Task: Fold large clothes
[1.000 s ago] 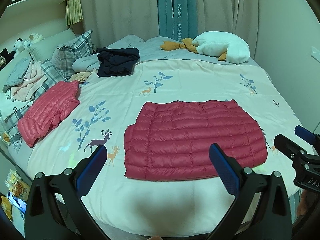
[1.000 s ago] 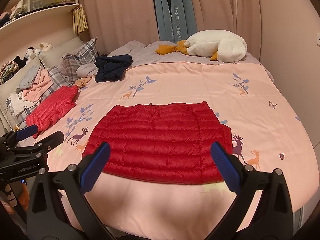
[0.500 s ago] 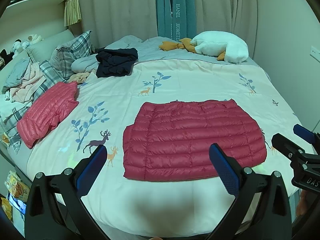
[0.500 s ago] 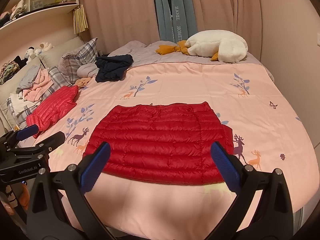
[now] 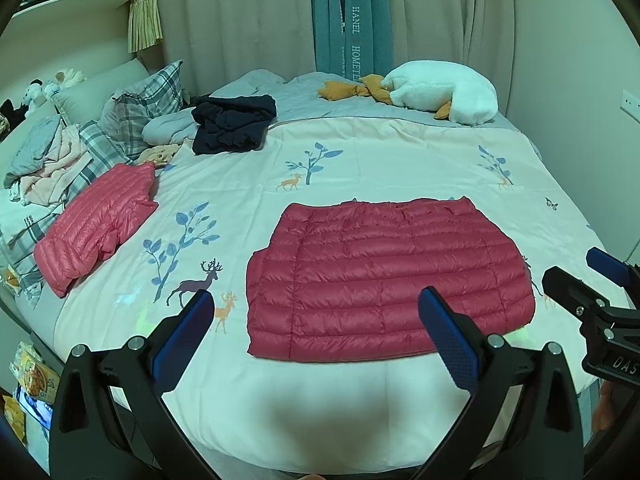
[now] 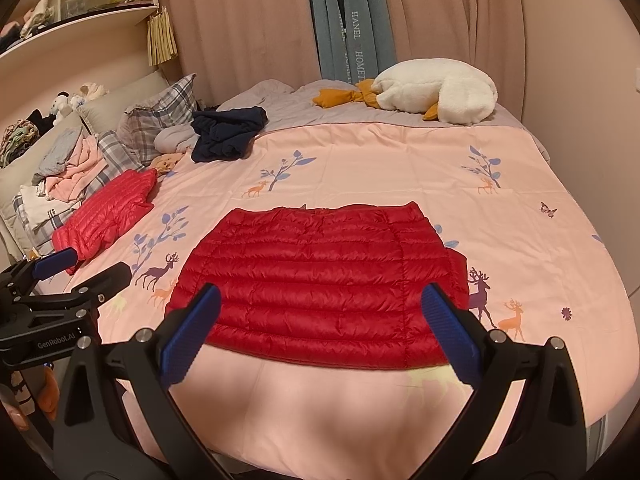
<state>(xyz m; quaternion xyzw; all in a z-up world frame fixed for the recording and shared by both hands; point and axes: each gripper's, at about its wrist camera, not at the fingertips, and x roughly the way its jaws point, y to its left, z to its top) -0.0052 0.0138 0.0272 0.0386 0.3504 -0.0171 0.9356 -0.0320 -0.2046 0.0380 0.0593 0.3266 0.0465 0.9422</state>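
Observation:
A red quilted down jacket (image 5: pixel 384 276) (image 6: pixel 324 284) lies flat on the bed as a wide rectangle, sleeves tucked in. My left gripper (image 5: pixel 316 334) hovers open above the bed's near edge, just short of the jacket's front hem. My right gripper (image 6: pixel 320 332) is open too, at the same hem, holding nothing. Each gripper shows in the other's view: the right gripper at the far right (image 5: pixel 580 280), the left gripper at the far left (image 6: pixel 76 272). A second red down jacket (image 5: pixel 98 226) (image 6: pixel 106 216) lies folded near the pillows.
A crumpled dark navy garment (image 5: pixel 234 124) and a white plush goose (image 5: pixel 440 94) lie at the far side of the bed (image 5: pixel 400 168). Plaid pillows (image 5: pixel 144 108) and a heap of pale clothes (image 5: pixel 44 164) sit at the left. Curtains hang behind.
Both grippers have drifted very slightly; the jacket and everything on the bed stay as they were.

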